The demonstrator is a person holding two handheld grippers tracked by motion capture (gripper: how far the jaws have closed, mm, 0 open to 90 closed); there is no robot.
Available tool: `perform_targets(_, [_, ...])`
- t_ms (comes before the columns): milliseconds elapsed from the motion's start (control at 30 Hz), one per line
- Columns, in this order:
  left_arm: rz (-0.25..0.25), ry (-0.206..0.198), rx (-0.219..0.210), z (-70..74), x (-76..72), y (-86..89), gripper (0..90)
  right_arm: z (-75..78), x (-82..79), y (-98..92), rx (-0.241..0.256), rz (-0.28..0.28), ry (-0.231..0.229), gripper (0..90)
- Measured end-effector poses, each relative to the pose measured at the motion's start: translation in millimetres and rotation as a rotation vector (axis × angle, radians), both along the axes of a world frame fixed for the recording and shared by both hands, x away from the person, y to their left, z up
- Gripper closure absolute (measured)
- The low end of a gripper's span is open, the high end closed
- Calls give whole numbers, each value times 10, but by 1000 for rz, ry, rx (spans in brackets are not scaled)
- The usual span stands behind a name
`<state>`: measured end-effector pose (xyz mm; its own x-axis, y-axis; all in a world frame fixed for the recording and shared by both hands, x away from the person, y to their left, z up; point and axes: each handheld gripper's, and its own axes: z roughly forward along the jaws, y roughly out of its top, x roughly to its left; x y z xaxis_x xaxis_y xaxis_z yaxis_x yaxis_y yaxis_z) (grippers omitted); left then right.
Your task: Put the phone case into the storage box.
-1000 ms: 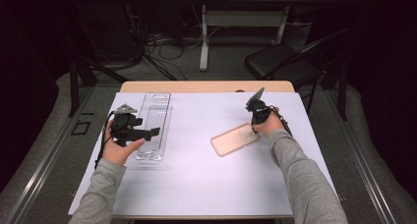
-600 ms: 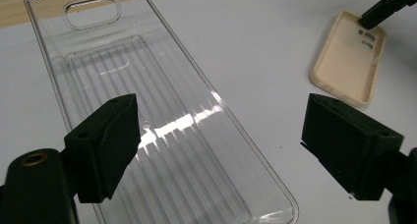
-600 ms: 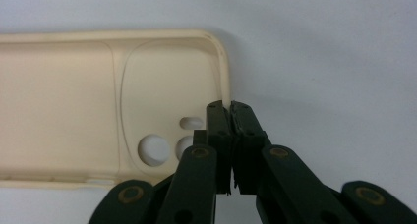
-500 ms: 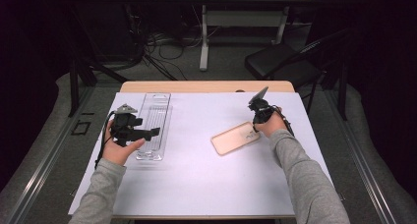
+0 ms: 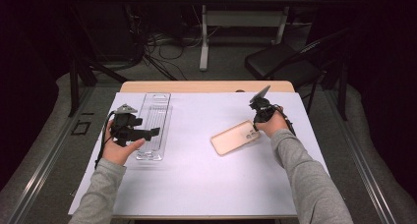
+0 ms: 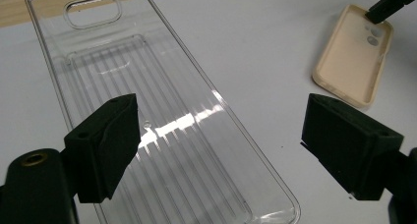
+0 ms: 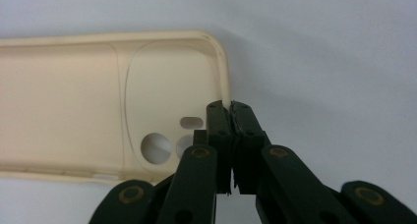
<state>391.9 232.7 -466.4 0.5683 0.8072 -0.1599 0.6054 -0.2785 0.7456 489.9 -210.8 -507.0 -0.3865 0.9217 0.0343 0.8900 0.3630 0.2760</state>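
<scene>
Cream-coloured and soft-looking, the phone case (image 5: 235, 137) lies open side up on the white sheet that covers the counter (image 5: 206, 184), toward the right edge and about halfway between the near and far edges. Its camera-hole end points to the right edge.

The right gripper (image 7: 230, 108) is at that end. Its fingers are pressed together with almost no gap, and in the right gripper view they seem to pinch the thin rim of the case at the corner beside the camera holes. The rim is very thin there, so I judge they have it, but the grip looks small.

The left gripper (image 5: 147, 132) is held over the clear plastic tray (image 5: 153, 121), which lies along the left edge of the counter, well apart from the case. Its fingers (image 6: 105, 140) are wide open and hold nothing; in the left gripper view the ribbed tray floor is between them.

I think the step in hand is the picking of the case by its corner, probably to bring it to the tray. The next move calls for a slow lift, because such a flexible case can slip or bend out of a pinch at one corner. Then it must travel across toward the left edge, where the open fingers can help to receive it.
</scene>
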Motion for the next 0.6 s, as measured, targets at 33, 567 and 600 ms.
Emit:
perform_targets(33, [0,0,0,0,0,0,148,6,-4,1,1,0,-2,884])
perform_targets(567, [2,1,1,-2,1,2,147,52,-14,-85,57,-2,-15,885])
perform_targets(600, [2,1,1,-2,1,2,147,71,-13,-94,41,6,-4,885])
